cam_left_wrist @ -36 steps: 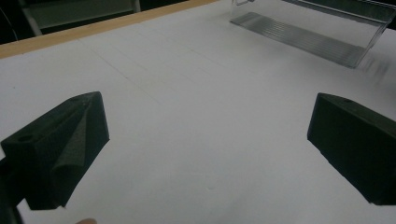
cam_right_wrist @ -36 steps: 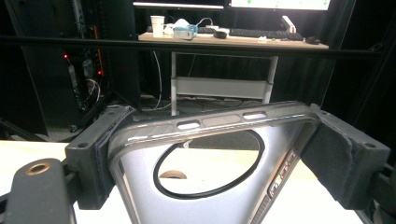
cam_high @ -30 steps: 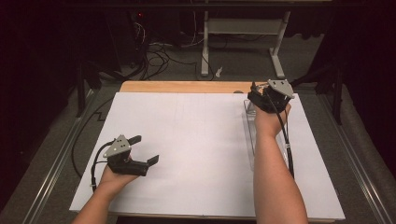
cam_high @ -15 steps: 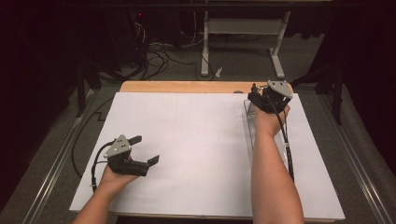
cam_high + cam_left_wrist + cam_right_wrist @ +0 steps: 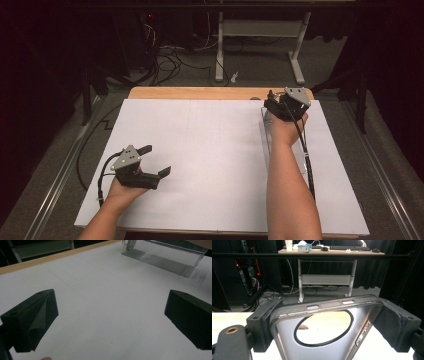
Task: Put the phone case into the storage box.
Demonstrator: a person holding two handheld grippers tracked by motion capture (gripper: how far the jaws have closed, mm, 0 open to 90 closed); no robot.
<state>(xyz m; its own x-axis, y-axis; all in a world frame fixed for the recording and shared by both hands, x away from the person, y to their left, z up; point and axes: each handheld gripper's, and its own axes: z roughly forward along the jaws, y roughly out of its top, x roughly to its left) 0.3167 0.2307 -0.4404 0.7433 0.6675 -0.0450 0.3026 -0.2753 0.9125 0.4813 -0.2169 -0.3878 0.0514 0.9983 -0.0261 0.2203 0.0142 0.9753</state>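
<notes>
At a table [image 5: 210, 93] covered by a white sheet [image 5: 215, 150], a person works with a two-jaw tool in each hand. Taking the sheet as the landmark: at its near left part, the left gripper [image 5: 152, 160] hovers low over bare paper, its jaws spread wide with nothing between them. The left gripper view confirms the wide gap, white paper showing between the two black jaws, and a thin pencilled line running across the sheet. A black cable [image 5: 90, 167] loops from this tool off the sheet's left edge.

Further right, at the sheet's far right part, a clear plastic tray [image 5: 267, 135] lies lengthways on the paper, partly hidden under the person's right forearm [image 5: 287, 185]. In the left gripper view the same tray [image 5: 162, 261] shows a ribbed, see-through floor and low walls.

At the tray's far end, close to the sheet's far edge, the right gripper [image 5: 274, 106] is pinched on a phone case [image 5: 324, 332]. The right gripper view shows the case held upright by its two long sides, one foam-faced jaw pressed against each, its grey back plate pierced by a large round opening ringed in black, with button cut-outs along the rim. Whether the case's lower end touches the tray cannot be told.

Beyond the sheet's far edge stands a white-legged desk [image 5: 329, 251] among floor cables.
</notes>
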